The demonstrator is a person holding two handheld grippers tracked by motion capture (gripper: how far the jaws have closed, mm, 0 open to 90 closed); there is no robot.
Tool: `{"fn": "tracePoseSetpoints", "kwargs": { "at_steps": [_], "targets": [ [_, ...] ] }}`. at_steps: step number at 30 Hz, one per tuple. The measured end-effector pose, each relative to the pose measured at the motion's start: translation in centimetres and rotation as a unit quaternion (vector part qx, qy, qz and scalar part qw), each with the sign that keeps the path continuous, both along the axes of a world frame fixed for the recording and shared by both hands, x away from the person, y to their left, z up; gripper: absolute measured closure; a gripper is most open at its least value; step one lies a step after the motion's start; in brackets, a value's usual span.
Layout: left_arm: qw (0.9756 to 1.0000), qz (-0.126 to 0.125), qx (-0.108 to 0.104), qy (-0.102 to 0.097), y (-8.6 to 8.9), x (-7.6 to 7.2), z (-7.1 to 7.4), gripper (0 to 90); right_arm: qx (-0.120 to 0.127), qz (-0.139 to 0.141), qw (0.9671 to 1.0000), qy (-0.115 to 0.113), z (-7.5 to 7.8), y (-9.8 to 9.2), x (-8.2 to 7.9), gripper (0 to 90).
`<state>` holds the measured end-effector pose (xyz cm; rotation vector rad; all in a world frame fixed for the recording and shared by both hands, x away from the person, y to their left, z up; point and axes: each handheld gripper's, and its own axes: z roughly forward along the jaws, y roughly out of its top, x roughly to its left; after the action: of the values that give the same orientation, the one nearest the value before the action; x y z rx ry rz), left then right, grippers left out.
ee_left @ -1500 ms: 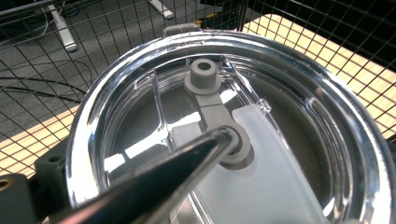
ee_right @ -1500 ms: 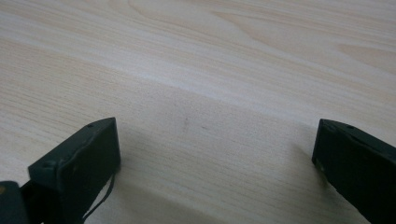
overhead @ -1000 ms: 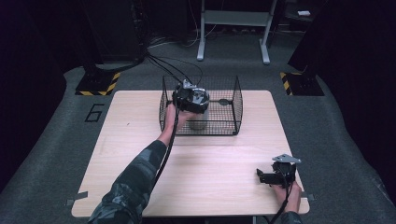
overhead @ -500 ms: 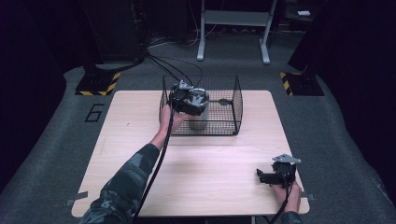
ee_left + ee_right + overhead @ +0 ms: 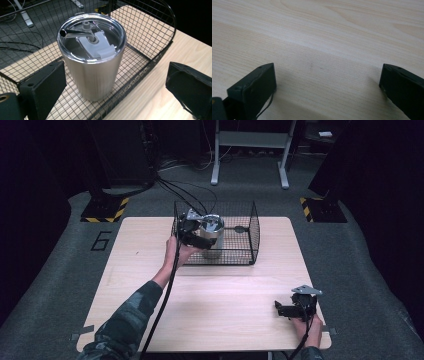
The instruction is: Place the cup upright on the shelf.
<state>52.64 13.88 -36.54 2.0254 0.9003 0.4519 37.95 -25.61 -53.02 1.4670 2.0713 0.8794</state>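
Observation:
A steel tumbler with a clear lid stands upright inside a black wire basket. In the high view the tumbler is in the left half of the basket. My left gripper hovers at the basket's near left side. Seen from the left gripper view, my left gripper is open, its jaws wide apart and just short of the tumbler without touching it. My right gripper rests near the table's front right corner. In its own view my right gripper is open over bare wood.
The light wooden table has the basket at its back middle. Black cables run from the left gripper back over the floor. A metal stand and hazard-striped feet stand beyond the table.
My left gripper has drawn back toward the near left, away from the tumbler, which stays standing in the basket. The right gripper has not moved.

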Motion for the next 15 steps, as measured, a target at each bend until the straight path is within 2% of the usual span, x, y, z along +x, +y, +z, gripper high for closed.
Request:
{"fn": "tracePoseSetpoints", "kwargs": {
  "at_steps": [9, 15],
  "targets": [
    [0.9997, -0.02, 0.007, -0.008, 2.0, -3.0, 0.3, 2.4, 0.0, -0.001, 1.0, 0.0, 0.0, 0.0, 0.0, 0.3],
    [0.9997, -0.019, 0.011, -0.012, 3.7, -4.8, -0.1, 1.9, 0.0, 0.0, 1.0, 0.0, 0.0, 0.0, 0.0, 0.3]
  ]
}}
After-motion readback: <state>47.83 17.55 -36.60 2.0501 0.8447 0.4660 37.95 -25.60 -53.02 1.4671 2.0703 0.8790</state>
